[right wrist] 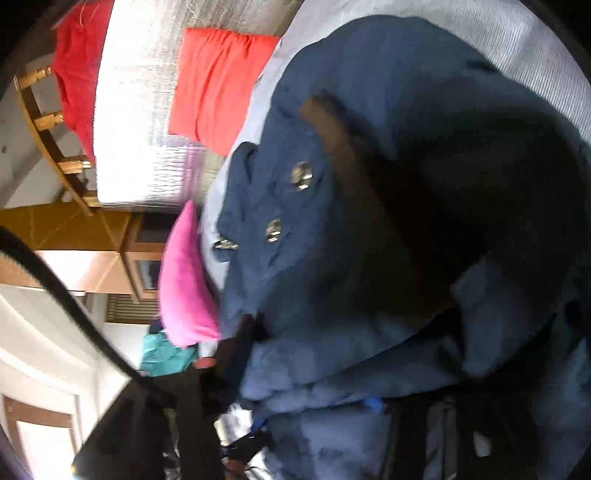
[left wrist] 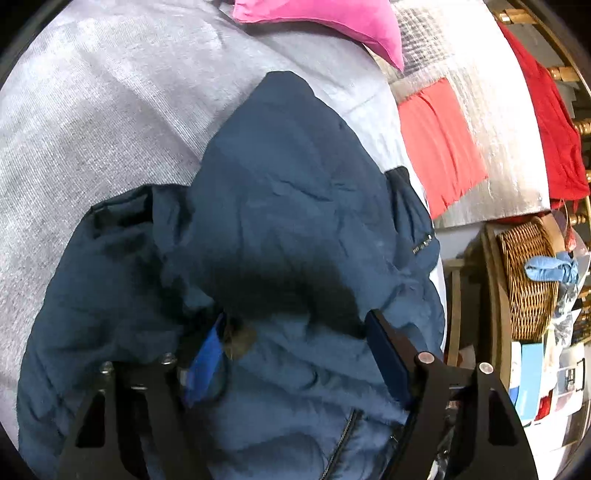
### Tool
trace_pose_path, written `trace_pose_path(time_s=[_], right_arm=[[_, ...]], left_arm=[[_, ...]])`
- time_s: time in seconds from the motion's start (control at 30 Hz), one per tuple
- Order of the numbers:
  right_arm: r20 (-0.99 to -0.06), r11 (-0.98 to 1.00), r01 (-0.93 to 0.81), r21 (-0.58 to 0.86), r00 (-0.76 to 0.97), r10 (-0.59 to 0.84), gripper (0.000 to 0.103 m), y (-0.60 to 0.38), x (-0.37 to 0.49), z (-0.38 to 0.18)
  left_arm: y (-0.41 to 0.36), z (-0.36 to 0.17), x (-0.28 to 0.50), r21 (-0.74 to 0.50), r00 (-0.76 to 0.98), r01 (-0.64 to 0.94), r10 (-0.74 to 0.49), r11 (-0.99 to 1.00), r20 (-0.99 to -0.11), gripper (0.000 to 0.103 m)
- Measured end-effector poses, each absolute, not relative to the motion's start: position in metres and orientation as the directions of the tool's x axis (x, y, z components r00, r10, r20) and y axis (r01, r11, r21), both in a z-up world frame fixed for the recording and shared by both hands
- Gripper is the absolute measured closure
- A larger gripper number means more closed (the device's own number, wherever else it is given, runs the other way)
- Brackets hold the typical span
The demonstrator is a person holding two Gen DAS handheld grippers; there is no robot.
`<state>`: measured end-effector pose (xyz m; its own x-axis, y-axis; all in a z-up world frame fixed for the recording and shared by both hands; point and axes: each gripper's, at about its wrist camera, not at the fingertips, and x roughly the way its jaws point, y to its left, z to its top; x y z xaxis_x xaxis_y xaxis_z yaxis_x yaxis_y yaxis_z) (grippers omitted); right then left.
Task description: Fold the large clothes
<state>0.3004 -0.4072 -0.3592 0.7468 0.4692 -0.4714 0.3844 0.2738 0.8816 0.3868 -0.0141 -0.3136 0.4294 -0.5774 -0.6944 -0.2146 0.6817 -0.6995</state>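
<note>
Your left gripper (left wrist: pixel 295 350) is spread wide over the navy jacket (left wrist: pixel 280 206), which lies bunched on the grey bed cover (left wrist: pixel 92 110). Your right gripper is buried in blurred fabric, so I cannot tell its state. Flatten the hood before folding further.

jacket (left wrist: pixel 280 206) on bed (left wrist: pixel 92 110) — pillow (left wrist: pixel 332 22) behind

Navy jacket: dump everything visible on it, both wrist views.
The navy jacket is a dark blue puffy garment, wrinkled, bunched in a heap on the grey bedsheet. Hood up top, zipper low, small chest label, metal snaps in the right view. The left tool straddles its fabric, open.
</note>
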Motion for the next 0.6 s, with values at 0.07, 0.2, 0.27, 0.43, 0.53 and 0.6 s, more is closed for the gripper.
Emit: trace_pose_path(time_s=[0.07, 0.2, 0.27, 0.43, 0.53, 0.6], right_arm=[[-0.482, 0.284, 0.391, 0.875, 0.752, 0.45, 0.07, -0.409, 0.301, -0.361], [-0.549, 0.444, 0.375, 0.814, 0.746, 0.377, 0.076, -0.401, 0.303, -0.337], [-0.544, 0.523, 0.331, 0.785, 0.773, 0.328, 0.08, -0.395, 0.3, -0.316], [-0.573, 0.665, 0.306, 0.681, 0.789, 0.223, 0.08, -0.39, 0.295, -0.293], [-0.667, 0.649, 0.382, 0.658, 0.696, 0.266, 0.08, -0.39, 0.306, -0.321], [-0.663, 0.607, 0.394, 0.69, 0.68, 0.313, 0.079, -0.394, 0.309, -0.33]], left_arm=[[-0.015, -0.314, 0.386, -0.68, 0.439, -0.213, -0.553, 0.702, -0.708, 0.052], [-0.023, -0.3, 0.381, -0.659, 0.486, -0.168, -0.52, 0.734, -0.702, 0.074], [-0.027, -0.289, 0.381, -0.643, 0.513, -0.116, -0.509, 0.757, -0.691, 0.077], [-0.044, -0.266, 0.375, -0.549, 0.555, -0.003, -0.455, 0.836, -0.696, 0.077], [-0.056, -0.293, 0.388, -0.449, 0.446, -0.047, -0.383, 0.892, -0.809, 0.065], [-0.056, -0.295, 0.387, -0.434, 0.449, -0.069, -0.36, 0.898, -0.818, 0.059]])
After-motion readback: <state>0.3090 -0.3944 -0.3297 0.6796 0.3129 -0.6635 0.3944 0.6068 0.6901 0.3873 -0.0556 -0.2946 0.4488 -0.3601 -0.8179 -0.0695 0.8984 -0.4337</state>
